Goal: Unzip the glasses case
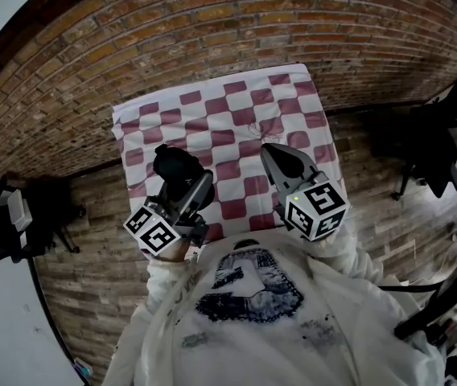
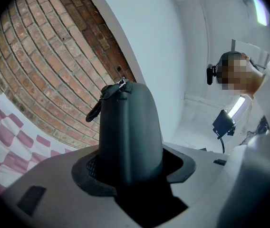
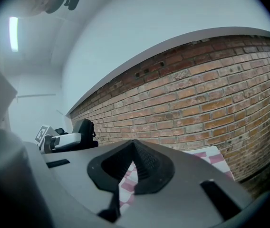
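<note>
1. Head view: the left gripper (image 1: 188, 190) holds the dark glasses case (image 1: 175, 166) upright above the bench (image 1: 236, 107), which is draped in pink-and-white checks. The right gripper (image 1: 272, 153) hangs at 3 o'clock of the case, clearly apart from it.
2. Left gripper view: the jaws are clamped round the case's lower body. The zip pull (image 2: 96, 109) dangles near the top, at about 10 o'clock.
3. Right gripper view: the jaws are pressed together on nothing, with the bench's checks beyond them and the case off at 9 o'clock. To my eye, the right jaws should part, pinch the pull and follow the seam while the left grips firmly.
</note>
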Available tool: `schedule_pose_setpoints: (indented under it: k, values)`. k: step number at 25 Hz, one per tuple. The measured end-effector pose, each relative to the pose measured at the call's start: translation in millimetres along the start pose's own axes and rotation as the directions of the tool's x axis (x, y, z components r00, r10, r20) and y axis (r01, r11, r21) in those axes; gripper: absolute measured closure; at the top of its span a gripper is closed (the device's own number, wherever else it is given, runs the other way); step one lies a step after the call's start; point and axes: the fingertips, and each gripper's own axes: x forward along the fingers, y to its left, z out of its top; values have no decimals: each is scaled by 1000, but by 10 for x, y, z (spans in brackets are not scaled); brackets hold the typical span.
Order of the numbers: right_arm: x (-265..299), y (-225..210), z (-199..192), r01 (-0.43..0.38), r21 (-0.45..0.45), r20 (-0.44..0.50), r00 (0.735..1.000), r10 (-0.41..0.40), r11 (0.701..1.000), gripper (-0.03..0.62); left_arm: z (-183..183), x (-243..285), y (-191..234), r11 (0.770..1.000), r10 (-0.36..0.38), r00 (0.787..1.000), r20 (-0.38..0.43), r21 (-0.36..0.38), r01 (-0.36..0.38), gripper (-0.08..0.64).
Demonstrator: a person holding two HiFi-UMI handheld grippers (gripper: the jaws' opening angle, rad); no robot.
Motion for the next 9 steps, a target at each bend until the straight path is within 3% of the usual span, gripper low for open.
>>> schedule_pose_setpoints:
  k: [9]
  values:
    - [-17,8,-6,0,-2,0,1000,0,1000,580,-14,-3,-18,1000,-3,1000,-1,0,3,301]
